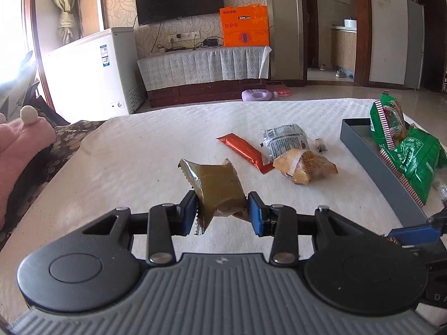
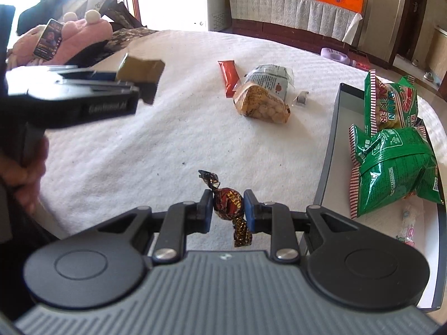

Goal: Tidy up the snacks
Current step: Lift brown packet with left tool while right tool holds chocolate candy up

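Observation:
My left gripper is shut on an olive-brown snack packet, held above the white cloth; in the right wrist view that packet shows at the upper left. My right gripper is shut on a dark brown twist-wrapped candy, near the grey tray on the right. Two green prawn cracker bags lie in that tray. On the cloth lie a red bar, a yellow snack bag and a clear printed packet.
The white-covered table drops off at its far and left edges. A pink plush with a phone sits at the left. A small wrapped piece lies by the snack pile. A person's hand grips the left tool.

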Tool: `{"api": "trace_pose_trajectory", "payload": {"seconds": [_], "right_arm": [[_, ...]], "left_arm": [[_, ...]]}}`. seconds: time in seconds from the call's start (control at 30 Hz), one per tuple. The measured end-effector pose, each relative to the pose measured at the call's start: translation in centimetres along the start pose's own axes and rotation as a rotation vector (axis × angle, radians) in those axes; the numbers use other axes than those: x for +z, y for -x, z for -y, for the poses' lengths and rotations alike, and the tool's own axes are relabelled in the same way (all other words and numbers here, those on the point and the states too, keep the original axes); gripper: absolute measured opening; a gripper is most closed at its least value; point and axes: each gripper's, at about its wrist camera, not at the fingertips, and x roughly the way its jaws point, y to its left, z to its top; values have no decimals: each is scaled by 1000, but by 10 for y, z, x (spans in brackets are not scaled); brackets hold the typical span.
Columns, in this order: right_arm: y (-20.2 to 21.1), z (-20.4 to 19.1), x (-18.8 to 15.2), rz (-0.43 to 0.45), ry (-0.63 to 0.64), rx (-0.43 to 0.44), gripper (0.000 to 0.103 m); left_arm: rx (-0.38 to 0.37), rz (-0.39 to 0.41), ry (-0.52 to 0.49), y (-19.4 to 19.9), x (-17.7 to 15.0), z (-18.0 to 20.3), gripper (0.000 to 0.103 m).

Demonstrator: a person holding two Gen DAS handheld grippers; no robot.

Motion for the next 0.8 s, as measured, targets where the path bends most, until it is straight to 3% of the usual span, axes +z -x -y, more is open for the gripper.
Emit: {"api": "trace_pose_trajectory", "payload": {"seconds": [0.17,0.8], "right_arm": [[9,5,-2,24,-3,-8,27],[9,10,-2,31,-18,-11,27]], "left_arm": [[-16,46,11,-1,3,0,45],[-12,41,-63,-21,6,15,45]]}}
